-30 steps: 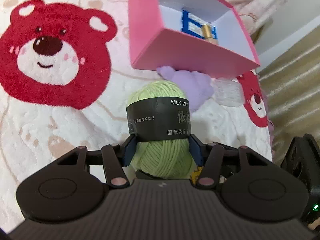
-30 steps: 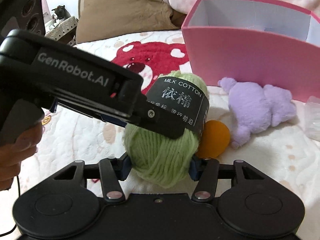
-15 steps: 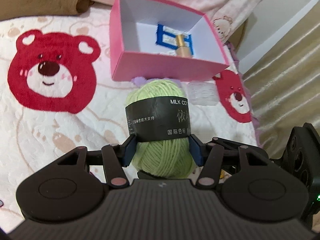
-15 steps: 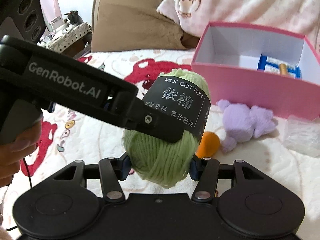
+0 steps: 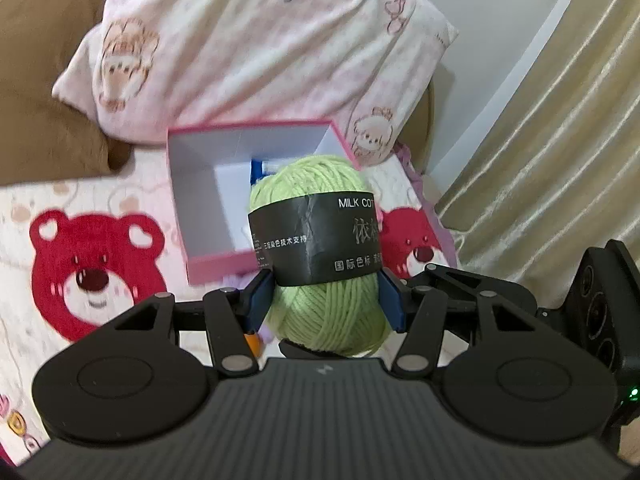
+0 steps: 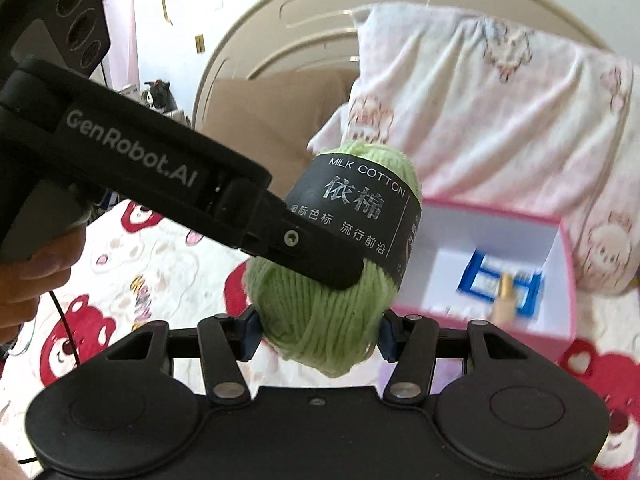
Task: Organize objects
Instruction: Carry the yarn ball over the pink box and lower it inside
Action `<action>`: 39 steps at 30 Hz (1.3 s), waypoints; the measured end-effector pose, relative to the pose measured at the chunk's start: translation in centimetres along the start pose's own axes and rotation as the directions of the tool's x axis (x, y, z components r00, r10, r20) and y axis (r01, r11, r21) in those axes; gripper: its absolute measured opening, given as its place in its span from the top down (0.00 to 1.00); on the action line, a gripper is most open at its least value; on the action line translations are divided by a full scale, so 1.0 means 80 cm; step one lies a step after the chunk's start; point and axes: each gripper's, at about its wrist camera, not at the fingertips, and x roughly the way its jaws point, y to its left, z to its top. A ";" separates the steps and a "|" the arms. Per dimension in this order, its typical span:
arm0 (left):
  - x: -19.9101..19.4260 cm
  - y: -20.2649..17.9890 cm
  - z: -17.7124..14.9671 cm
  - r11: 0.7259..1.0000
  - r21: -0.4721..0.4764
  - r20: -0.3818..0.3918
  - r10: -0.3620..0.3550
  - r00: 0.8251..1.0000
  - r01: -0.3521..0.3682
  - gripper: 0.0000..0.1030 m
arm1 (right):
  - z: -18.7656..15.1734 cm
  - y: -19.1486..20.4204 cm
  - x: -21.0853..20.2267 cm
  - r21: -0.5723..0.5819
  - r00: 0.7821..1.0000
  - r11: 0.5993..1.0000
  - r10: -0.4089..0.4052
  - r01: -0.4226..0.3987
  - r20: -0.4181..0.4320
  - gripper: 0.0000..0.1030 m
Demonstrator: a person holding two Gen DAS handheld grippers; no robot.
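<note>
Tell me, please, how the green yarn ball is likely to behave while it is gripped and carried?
The yarn ball is probably soft and light: the left gripper and right gripper both pinch into its strands. Its smooth paper band might slide; set down, its rounded shape may roll.

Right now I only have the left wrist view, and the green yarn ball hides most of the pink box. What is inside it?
Observer: The right wrist view shows a blue-framed card lying on the floor of the pink box, toward its right side.
Operator: Anything on the card?
Observer: A small tan and gold cylinder lies across it.
Operator: Is the right hand-held gripper on the yarn too?
Observer: Yes. The right hand-held gripper has its blue pads pressed on either side of the lower end of the yarn ball.
</note>
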 end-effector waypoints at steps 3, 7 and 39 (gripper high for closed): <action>0.007 -0.005 0.026 1.000 0.004 -0.006 0.011 1.000 -0.011 0.47 | 0.022 -0.009 0.001 -0.018 1.000 1.000 -0.015 0.016 0.005 0.41; 0.034 -0.009 0.052 0.998 0.039 0.000 0.041 0.999 -0.041 0.47 | 0.044 -0.022 0.022 -0.073 0.996 0.994 -0.084 0.083 -0.011 0.41; 0.299 0.141 0.082 0.961 -0.134 -0.287 0.196 0.938 -0.242 0.47 | -0.004 -0.175 0.281 0.189 0.934 0.975 0.170 -0.114 -0.315 0.40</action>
